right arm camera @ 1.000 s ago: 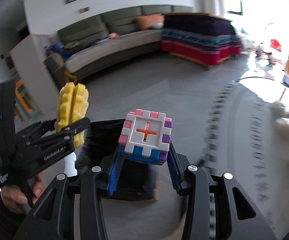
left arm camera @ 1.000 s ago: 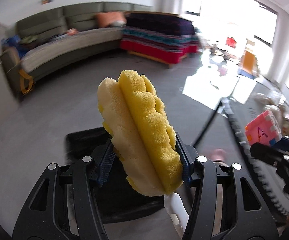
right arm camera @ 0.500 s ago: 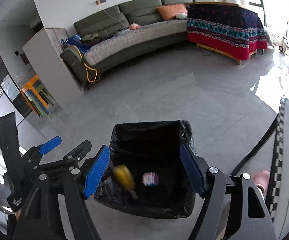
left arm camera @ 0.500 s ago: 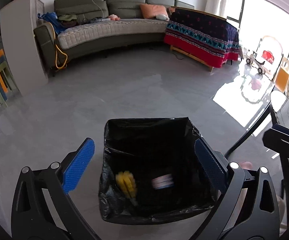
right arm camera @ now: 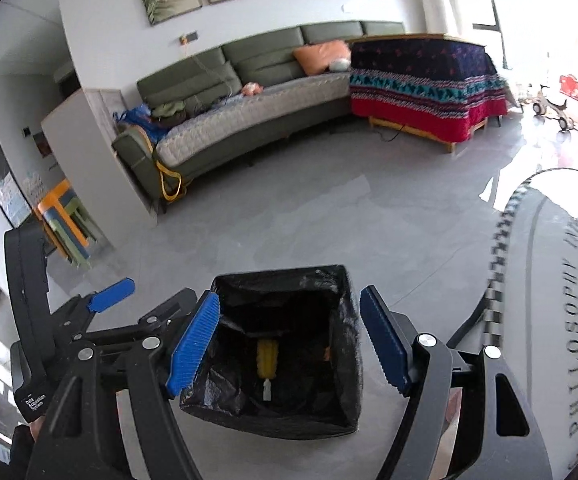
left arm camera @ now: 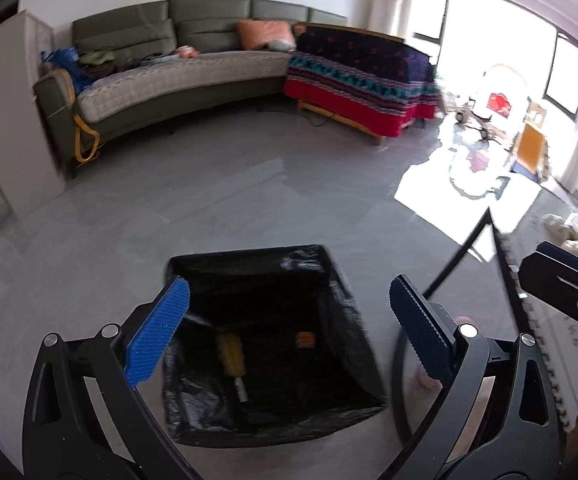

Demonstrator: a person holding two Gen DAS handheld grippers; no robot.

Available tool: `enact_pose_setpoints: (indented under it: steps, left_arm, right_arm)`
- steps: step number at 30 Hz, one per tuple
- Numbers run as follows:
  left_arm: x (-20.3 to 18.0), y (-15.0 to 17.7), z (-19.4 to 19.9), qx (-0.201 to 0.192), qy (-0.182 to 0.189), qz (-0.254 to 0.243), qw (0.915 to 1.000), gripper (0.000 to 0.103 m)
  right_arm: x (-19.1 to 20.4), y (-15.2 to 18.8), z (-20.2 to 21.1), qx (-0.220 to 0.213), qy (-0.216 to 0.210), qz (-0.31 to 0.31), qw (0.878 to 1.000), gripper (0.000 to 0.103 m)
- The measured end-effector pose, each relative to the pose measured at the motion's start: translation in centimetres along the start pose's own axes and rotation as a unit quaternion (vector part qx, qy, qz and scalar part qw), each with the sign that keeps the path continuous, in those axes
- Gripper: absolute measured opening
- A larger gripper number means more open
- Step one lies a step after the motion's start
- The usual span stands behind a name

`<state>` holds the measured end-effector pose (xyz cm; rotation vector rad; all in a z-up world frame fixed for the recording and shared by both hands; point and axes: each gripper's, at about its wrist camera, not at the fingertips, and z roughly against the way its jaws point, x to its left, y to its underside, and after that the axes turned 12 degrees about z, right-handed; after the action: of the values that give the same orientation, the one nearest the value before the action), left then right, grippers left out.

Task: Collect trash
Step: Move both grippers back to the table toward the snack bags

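Hovering both tools over the bin (right arm camera: 341, 364), a black-bagged square bin on the grey floor (right arm camera: 289, 216). My left gripper (left arm camera: 285, 328) stands wide with nothing between the blue pads; my right gripper (right arm camera: 289, 340) is also spread, somewhat less wide, and empty. Both point down into the bin mouth. Progress, judged from what lies inside: the yellow sponge brush (right arm camera: 267, 358) rests at the bottom with its white handle toward me, and a small orange-marked piece (left arm camera: 304, 340) sits beside it, apart from the brush; in the right view only a sliver of orange shows at the far wall. So two pieces of trash count as collected. What remains I cannot fully tell: on the table (right arm camera: 561, 280) at my right, pale lumps near the edge may be more trash, but glare washes them out. Hard to read: the bin's interior is near black, so anything else down there is hidden; the orange-marked piece is blurred and I cannot name it with confidence. The left view has motion smear at the bin's near rim. A pinkish blur behind my left tool's right pad is unidentifiable. The sofa (right arm camera: 225, 120) clutter is too small to sort.
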<state>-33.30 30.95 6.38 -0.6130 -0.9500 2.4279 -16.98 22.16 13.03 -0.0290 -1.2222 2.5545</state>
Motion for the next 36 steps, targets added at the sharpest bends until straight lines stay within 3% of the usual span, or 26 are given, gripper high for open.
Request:
enact_pose_setpoints:
  steps: [2,5,9,14,18,24,28,31,36]
  left_arm:
    - [-1.7,0.2,0.4,-0.002,0.011,-0.016,0.9998,0.097]
    - [-4.8,0.8,1.1,-0.006,0.034,-0.047,0.9983,0.097]
    - [-9.3,1.8,1.8,0.001,0.073,-0.078,0.9943,0.097]
    - [-15.4,3.3,2.0,0.019,0.129,-0.121,0.9841,0.097]
    - [-20.1,4.8,1.7,0.039,0.167,-0.158,0.9725,0.097]
    - [-27.4,7.3,1.0,0.074,0.226,-0.225,0.9448,0.097]
    - [-31.9,8.8,0.6,0.094,0.257,-0.271,0.9229,0.097]
    - [-34.7,10.0,0.5,0.101,0.273,-0.302,0.9078,0.097]
    - [-37.2,11.7,0.4,0.103,0.284,-0.335,0.8925,0.097]
  right_arm:
    - [-1.0,0.3,1.6,-0.014,0.009,-0.011,1.0,0.074]
    - [-2.8,1.2,4.0,-0.031,0.029,-0.026,0.999,0.084]
    - [-5.5,2.9,7.5,-0.041,0.073,-0.046,0.995,0.084]
    - [-9.0,5.4,11.2,-0.044,0.115,-0.078,0.989,0.084]
    - [-12.7,8.6,14.6,-0.05,0.161,-0.129,0.977,0.084]
    - [-19.4,14.3,20.3,-0.043,0.232,-0.214,0.948,0.084]
    - [-23.0,18.6,23.5,-0.035,0.264,-0.273,0.925,0.071]
    - [-25.2,21.9,24.6,-0.028,0.254,-0.326,0.91,0.063]
    - [-27.3,27.3,24.5,-0.027,0.214,-0.421,0.881,0.054]
